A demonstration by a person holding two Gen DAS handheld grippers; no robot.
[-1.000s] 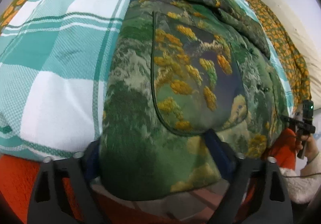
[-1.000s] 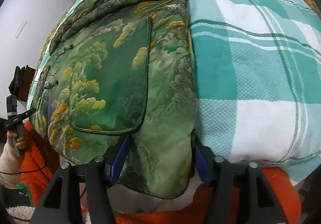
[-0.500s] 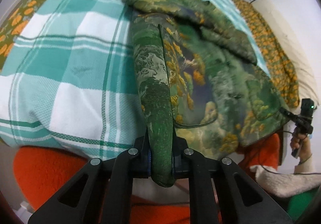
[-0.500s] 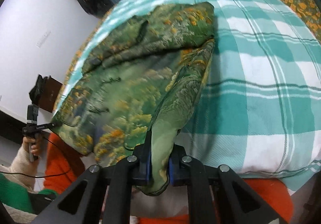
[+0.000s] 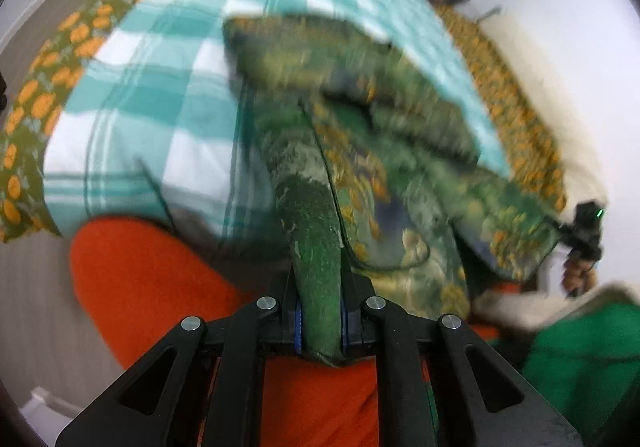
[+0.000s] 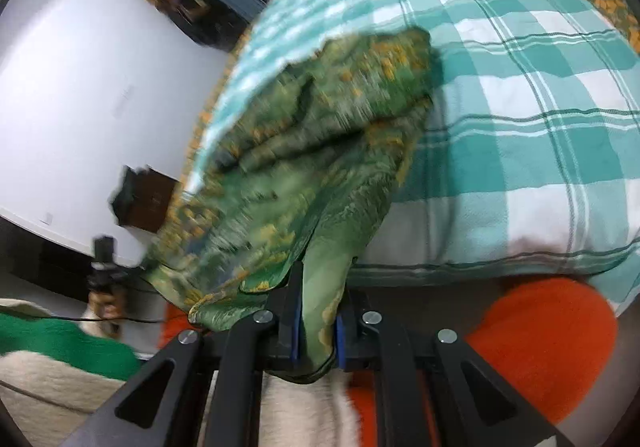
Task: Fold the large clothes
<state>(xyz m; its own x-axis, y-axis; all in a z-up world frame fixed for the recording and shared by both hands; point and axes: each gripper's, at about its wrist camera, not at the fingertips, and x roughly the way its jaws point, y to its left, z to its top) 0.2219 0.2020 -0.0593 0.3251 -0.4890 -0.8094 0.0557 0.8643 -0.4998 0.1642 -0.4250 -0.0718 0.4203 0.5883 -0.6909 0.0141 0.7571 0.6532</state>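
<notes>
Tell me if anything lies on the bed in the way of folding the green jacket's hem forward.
Nothing visible does. Both grippers, left and right, clamp the green jacket hem; beyond it only the bare checked bedspread shows.

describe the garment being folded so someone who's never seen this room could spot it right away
Start at the bed with the teal and white checked cover. On it lies the green jacket, its near hem clamped in the left gripper and right gripper. Its woven green-and-orange landscape pattern sets it apart from the checked cover.
</notes>
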